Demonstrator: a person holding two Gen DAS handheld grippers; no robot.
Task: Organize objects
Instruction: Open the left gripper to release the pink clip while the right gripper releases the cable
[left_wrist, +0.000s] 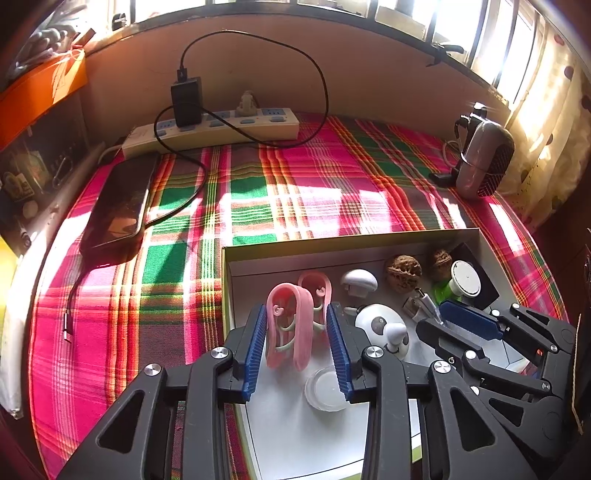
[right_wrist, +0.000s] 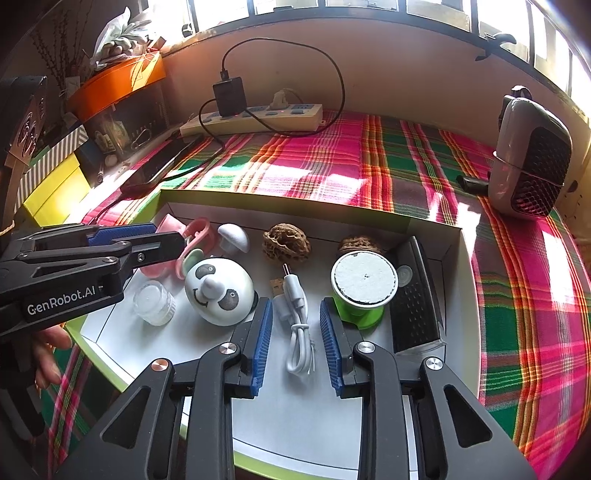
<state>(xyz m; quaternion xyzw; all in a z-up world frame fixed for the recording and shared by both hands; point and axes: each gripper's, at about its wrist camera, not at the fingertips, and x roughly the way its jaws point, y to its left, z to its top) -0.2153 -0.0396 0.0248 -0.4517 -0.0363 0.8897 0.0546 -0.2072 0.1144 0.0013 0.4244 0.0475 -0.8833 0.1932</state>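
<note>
Left gripper (left_wrist: 298, 349): tilting steeply down over the box's left end, fingers spread, straddling the pink clips (left_wrist: 290, 325) without pinching.
Right gripper (right_wrist: 295, 345): angling down at the box's near edge, fingers parted, flanking the white cable (right_wrist: 297, 325), not gripping.
Box (right_wrist: 452, 254): sitting at the counter's near edge on the plaid cloth (right_wrist: 369, 162).

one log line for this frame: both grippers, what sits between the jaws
left gripper: open, around pink clip | right gripper: open, around white cable | both items inside box
</note>
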